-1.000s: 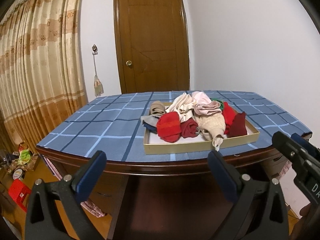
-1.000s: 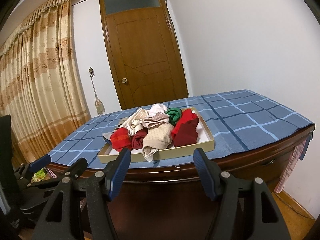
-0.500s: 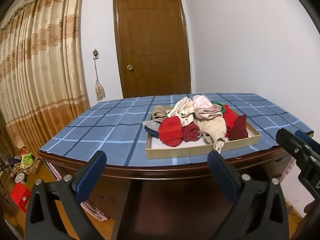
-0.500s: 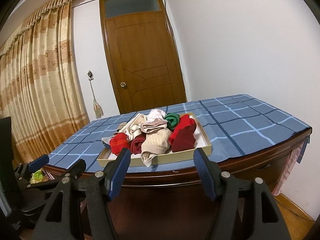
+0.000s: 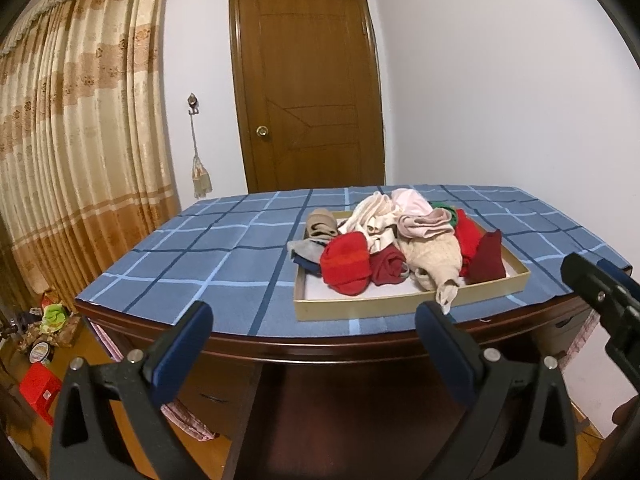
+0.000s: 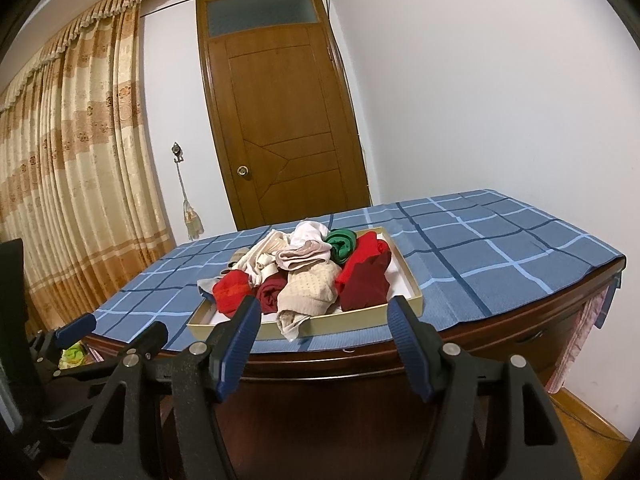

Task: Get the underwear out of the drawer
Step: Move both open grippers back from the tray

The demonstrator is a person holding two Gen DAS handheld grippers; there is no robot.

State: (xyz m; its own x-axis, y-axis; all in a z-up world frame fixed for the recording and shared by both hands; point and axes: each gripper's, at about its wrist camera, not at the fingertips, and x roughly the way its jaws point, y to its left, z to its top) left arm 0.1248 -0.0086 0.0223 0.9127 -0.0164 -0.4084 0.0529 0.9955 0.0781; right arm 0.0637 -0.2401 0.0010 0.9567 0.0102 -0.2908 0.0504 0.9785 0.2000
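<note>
Drawer (image 5: 408, 305) sits near tablecloth (image 5: 224, 276) front edge, underwear (image 5: 404, 246) heaped.

One drawer (image 5: 408, 304), two claws (image 5: 312, 344) (image 6: 322, 340)

Both wrist views, seemingly below tabletop, face the drawer (image 5: 412, 304).

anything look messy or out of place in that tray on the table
Yes. The beige dotted piece spills over the front rim of the tray, its tip hanging onto the blue checked cloth. A grey piece also pokes past the tray's left edge. The rest is a loose heap.
</note>
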